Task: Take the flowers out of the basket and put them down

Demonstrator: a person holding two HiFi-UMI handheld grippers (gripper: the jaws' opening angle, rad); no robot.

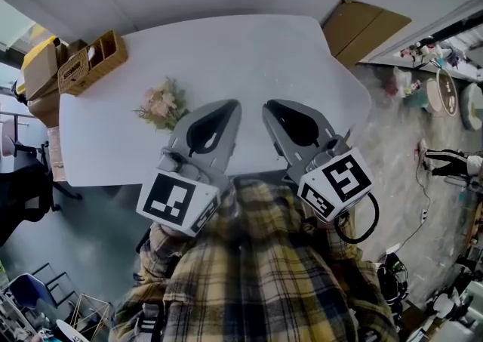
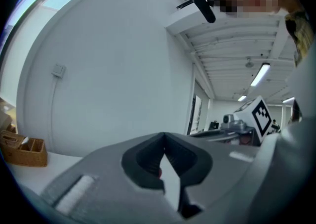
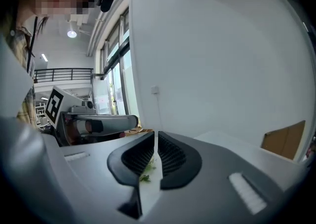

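Observation:
A small bunch of pale pink flowers [image 1: 161, 104] with green leaves lies on the white table [image 1: 249, 53], to the left of both grippers. The woven basket [image 1: 94, 63] stands at the table's far left corner and also shows in the left gripper view as the basket [image 2: 23, 151]. My left gripper [image 1: 229, 106] and right gripper [image 1: 270, 106] hover side by side over the table's near edge. The left gripper [image 2: 164, 138] has its jaws met at the tips, holding nothing. The right gripper [image 3: 155, 141] shows only a thin slit, empty; green leaves [image 3: 146, 172] show below it.
A brown cardboard box [image 1: 362, 27] leans behind the table's far right corner. A dark chair [image 1: 23, 182] stands to the left of the table. Cluttered floor with cables [image 1: 430, 174] lies to the right. A white wall [image 2: 113, 69] rises behind the table.

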